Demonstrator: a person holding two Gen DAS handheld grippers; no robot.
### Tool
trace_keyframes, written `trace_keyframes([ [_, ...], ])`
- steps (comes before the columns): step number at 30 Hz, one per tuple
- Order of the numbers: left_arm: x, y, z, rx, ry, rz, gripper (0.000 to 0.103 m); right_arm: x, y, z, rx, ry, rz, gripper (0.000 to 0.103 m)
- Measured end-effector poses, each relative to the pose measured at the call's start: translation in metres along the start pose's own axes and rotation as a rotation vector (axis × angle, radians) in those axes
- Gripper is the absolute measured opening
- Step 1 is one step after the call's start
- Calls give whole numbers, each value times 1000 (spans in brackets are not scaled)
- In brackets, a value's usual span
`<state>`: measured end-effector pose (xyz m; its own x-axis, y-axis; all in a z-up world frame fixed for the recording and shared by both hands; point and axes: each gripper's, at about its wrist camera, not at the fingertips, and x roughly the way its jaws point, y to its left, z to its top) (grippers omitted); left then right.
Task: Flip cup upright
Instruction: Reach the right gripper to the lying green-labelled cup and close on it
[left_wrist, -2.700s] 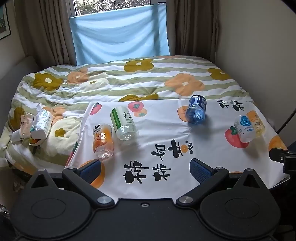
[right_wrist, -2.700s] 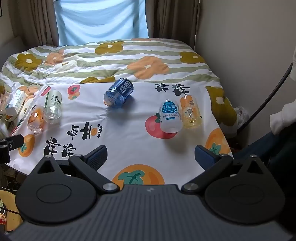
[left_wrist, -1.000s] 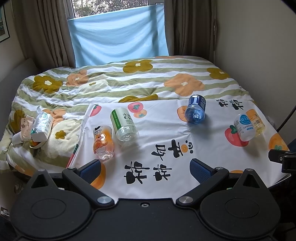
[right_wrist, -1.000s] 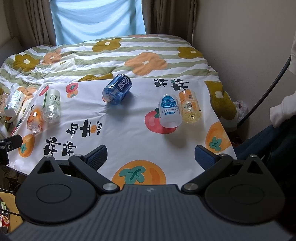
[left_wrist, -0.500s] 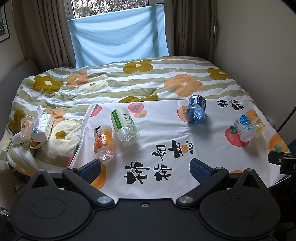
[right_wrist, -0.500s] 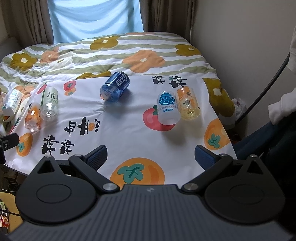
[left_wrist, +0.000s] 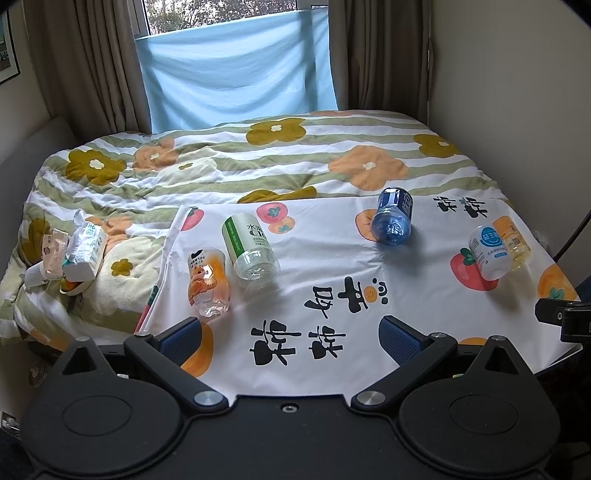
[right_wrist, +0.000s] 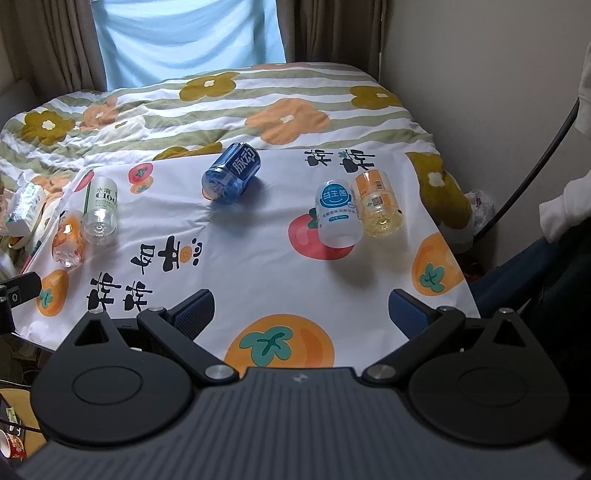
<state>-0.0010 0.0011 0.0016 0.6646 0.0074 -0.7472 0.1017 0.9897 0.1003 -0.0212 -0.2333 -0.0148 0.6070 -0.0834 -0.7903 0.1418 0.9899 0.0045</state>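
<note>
Bedding fills most of both views: a striped quilt (left_wrist: 295, 162) with mustard and orange flowers, and over its near part a white cloth (left_wrist: 332, 280) printed with persimmons and black characters. Five cut-bottle cups lie on their sides on that cloth. The orange cartoon-print cup (left_wrist: 207, 282) and the green-labelled cup (left_wrist: 249, 243) lie just beside each other at the left. The blue cup (right_wrist: 232, 172) is near the cloth's far edge, apart from the rest. The white cup with a blue label (right_wrist: 337, 213) touches the yellow-orange cup (right_wrist: 376, 203) at the right. Tissue packs (left_wrist: 79, 251) sit on the quilt off the cloth's left edge. Behind the bed, a pale blue sheet (left_wrist: 236, 74) hangs across the window between brown curtains (left_wrist: 85, 66); a plain wall runs along the right. The left gripper (left_wrist: 291, 334) and right gripper (right_wrist: 301, 312) hover at the near edge, jaws spread wide, holding nothing.
</note>
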Motion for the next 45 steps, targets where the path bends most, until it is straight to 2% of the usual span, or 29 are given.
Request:
trace_keyframes([
  [14,-2,9,-2,-8,-4,0,103,1,7,3,-4,2,7,103],
  [23,1,19,1,-33,22,28,103,3,27,16,-78,9,44,103],
  [34,17,50,0,-109,65,103,103,33,84,47,-222,25,139,103],
  [45,61,99,19,-145,102,149,103,85,150,80,-297,55,201,103],
])
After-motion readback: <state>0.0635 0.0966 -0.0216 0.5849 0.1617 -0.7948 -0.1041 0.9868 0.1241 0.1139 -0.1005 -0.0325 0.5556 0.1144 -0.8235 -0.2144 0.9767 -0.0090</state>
